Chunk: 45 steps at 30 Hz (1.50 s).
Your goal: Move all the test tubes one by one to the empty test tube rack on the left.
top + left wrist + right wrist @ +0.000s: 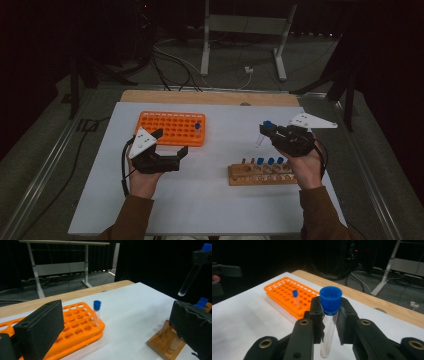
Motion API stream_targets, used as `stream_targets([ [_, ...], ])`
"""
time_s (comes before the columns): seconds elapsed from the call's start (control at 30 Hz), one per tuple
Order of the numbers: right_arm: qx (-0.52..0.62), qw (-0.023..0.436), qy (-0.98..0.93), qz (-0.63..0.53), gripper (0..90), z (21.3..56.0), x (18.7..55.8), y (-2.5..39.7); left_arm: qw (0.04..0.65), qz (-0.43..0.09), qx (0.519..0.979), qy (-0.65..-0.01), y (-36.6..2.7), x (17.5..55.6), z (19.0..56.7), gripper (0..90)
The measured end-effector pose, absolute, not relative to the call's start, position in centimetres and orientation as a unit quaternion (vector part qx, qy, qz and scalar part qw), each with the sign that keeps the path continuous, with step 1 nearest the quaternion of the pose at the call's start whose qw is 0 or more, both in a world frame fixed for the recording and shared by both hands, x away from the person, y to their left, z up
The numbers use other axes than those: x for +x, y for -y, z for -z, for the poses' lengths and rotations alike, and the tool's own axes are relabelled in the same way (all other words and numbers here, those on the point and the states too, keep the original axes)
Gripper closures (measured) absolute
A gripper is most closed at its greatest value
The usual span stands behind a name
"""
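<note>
High view first: nearest the person, at about five o'clock on the white table (200, 200), sits the wooden rack (260, 174) with blue-capped tubes standing in its holes, so that looks like the source. Just above it the right gripper (266, 131) has its jaws clamped on a clear blue-capped tube (262, 135), pinched right under the cap so the glass hangs free, lifted well clear of the rack. Over at nine o'clock the left gripper (172, 142) hovers with jaws spread wide and nothing between them, parked beside the orange rack (172, 128), perhaps to steady it. Farther back, at eleven o'clock, that orange rack already carries one capped tube (198, 128) near its right end, probably where this one is headed.
</note>
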State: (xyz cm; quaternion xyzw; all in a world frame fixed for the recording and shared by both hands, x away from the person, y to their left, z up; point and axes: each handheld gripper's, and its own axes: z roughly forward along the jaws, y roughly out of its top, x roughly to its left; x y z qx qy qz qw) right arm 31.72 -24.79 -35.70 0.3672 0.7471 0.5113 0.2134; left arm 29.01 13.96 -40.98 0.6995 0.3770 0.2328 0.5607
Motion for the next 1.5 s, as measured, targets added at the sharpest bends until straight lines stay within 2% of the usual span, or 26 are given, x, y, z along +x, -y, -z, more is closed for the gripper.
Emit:
stream_targets([
  [0.53, 0.337, 0.193, -0.764, -0.515, 77.3, 35.7, 31.8, 20.7, 0.564, -0.218, 0.717, -0.346, -10.0, 29.8, 40.5, 1.3],
  [0.93, 0.322, 0.176, -0.771, -0.521, 77.3, 35.9, 31.7, 18.6, 0.564, -0.196, 0.734, -0.324, -7.8, 30.0, 40.4, 6.8],
  [1.27, 0.309, 0.162, -0.776, -0.525, 77.2, 36.0, 31.5, 16.9, 0.558, -0.183, 0.753, -0.295, -5.8, 29.9, 40.5, 18.1],
  [1.4, 0.306, 0.153, -0.778, -0.527, 77.2, 36.2, 31.4, 16.4, 0.553, -0.189, 0.76, -0.283, -5.1, 29.7, 40.5, 25.4],
  [1.5, 0.301, 0.144, -0.78, -0.529, 77.2, 36.3, 31.3, 16.1, 0.552, -0.194, 0.762, -0.279, -4.9, 29.7, 40.4, 34.9],
])
